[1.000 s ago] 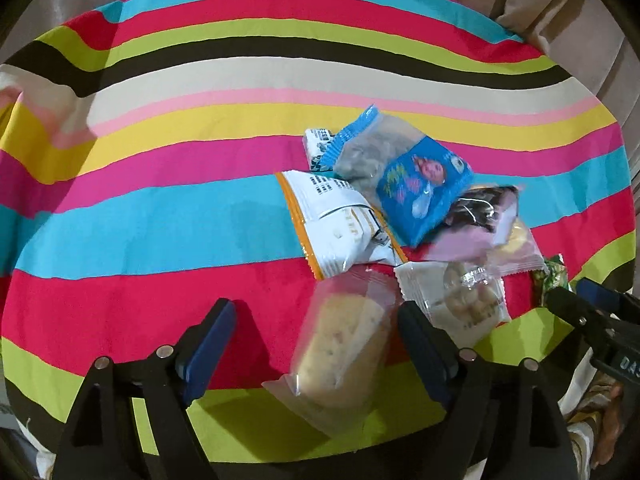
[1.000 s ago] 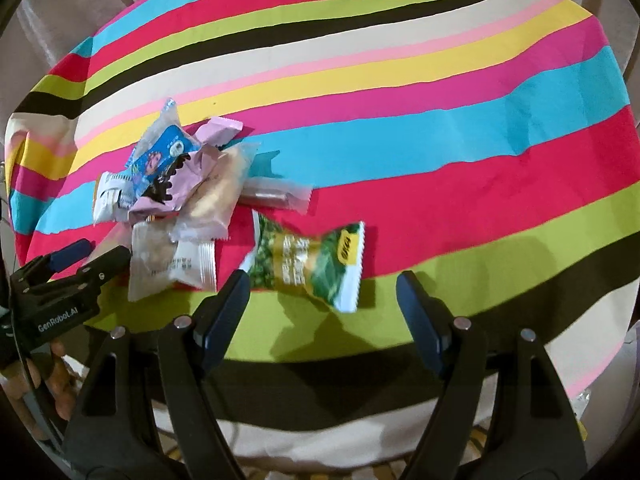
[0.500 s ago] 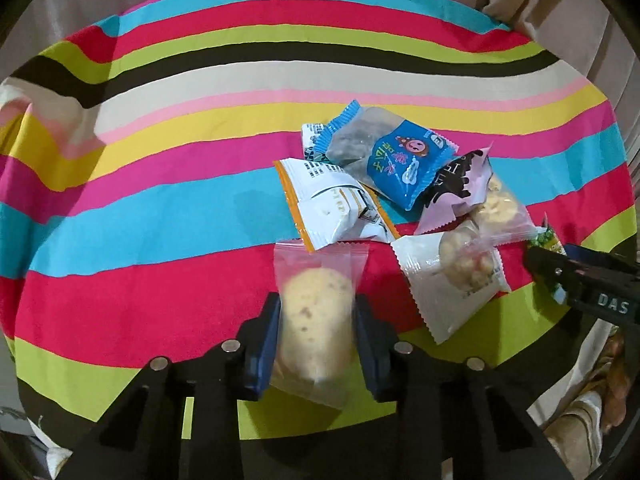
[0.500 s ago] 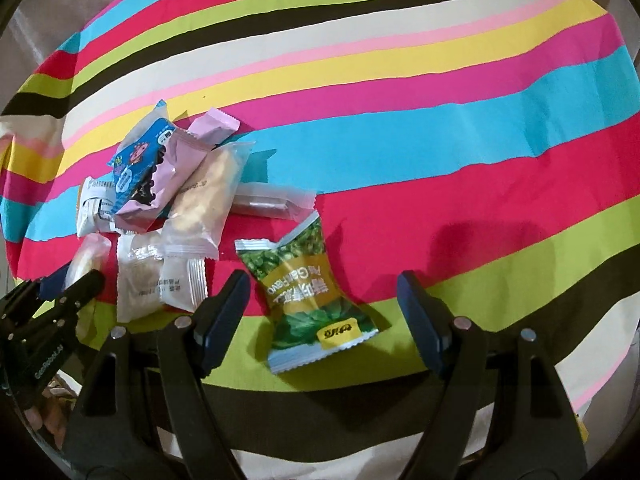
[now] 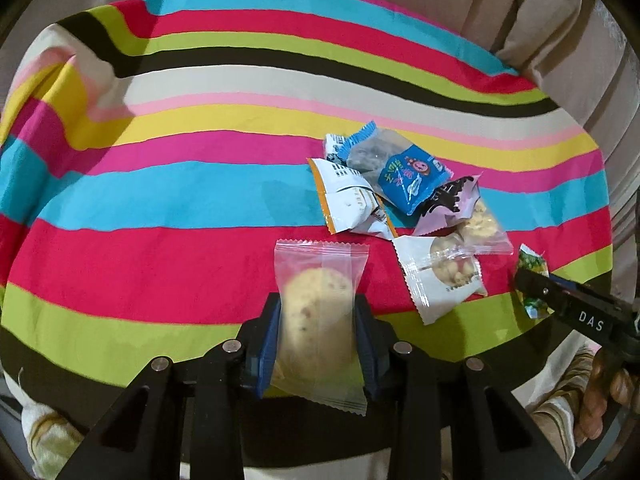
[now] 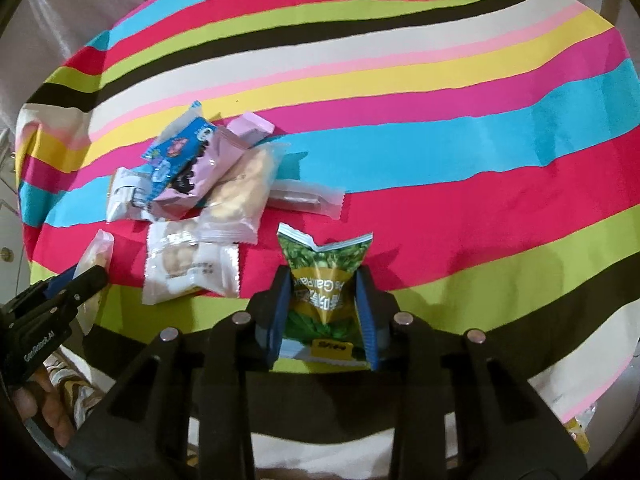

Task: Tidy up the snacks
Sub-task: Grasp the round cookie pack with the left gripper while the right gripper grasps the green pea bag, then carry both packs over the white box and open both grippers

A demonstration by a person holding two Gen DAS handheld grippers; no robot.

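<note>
My left gripper (image 5: 318, 308) is shut on a clear packet with a round cookie (image 5: 320, 276), held just above the striped cloth. The jaws of my right gripper (image 6: 323, 280) are closing, and both blue pads press on the sides of a green snack packet (image 6: 326, 256) that stands between them. To the right of the cookie packet lies the pile of snacks: a blue packet (image 5: 408, 178), a white and orange one (image 5: 348, 204), a pink one (image 5: 448, 204) and a white biscuit packet (image 5: 444, 280). In the right wrist view the pile (image 6: 208, 184) sits to the left.
A striped tablecloth (image 5: 160, 200) covers the round table and hangs over its near edge. Beige curtains (image 5: 560, 40) stand behind it. A clear wrapped bar (image 6: 304, 198) lies beside the pile. A hand (image 5: 608, 392) holds the right gripper low at the right.
The left gripper closed on the cookie packet and drew it up and away from the pile. The green packet turned end-on and the right gripper closed around it.
</note>
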